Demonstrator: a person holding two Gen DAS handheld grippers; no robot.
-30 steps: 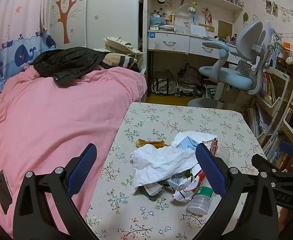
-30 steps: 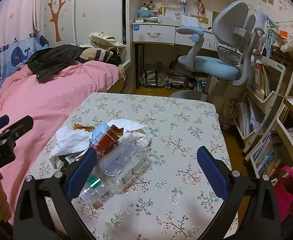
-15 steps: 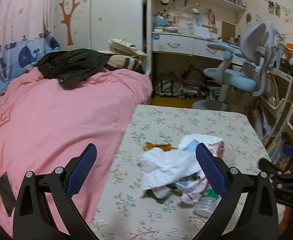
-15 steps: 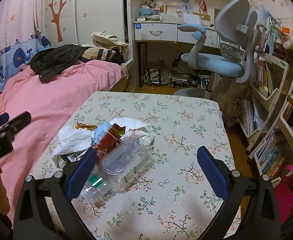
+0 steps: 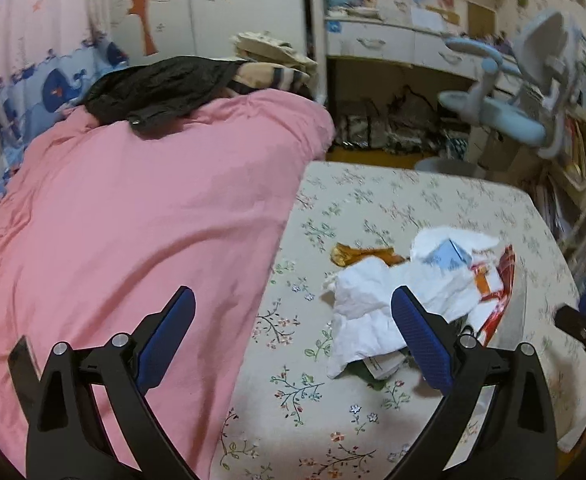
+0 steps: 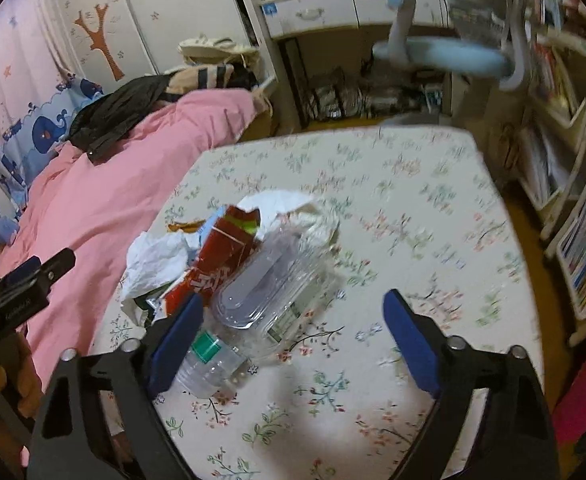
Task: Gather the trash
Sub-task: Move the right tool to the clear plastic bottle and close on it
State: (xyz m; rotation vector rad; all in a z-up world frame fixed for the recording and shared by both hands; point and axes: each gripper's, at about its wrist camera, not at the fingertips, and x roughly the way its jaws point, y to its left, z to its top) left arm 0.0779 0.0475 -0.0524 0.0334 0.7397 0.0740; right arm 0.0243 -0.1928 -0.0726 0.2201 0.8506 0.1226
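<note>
Gaping — two tongs (image 5: 289,336) (image 6: 293,328), one bottle (image 6: 209,364)

1. On the body of my left gripper (image 6: 25,292), seen from my right wrist, pale lettering runs along the black plastic; it is too small and blurred for me to read.
2. The red carton (image 6: 221,256) in the trash pile near the table's left edge carries large white characters, which I cannot make out.
3. The clear bottle's label (image 6: 283,320) shows print, unreadable.
</note>
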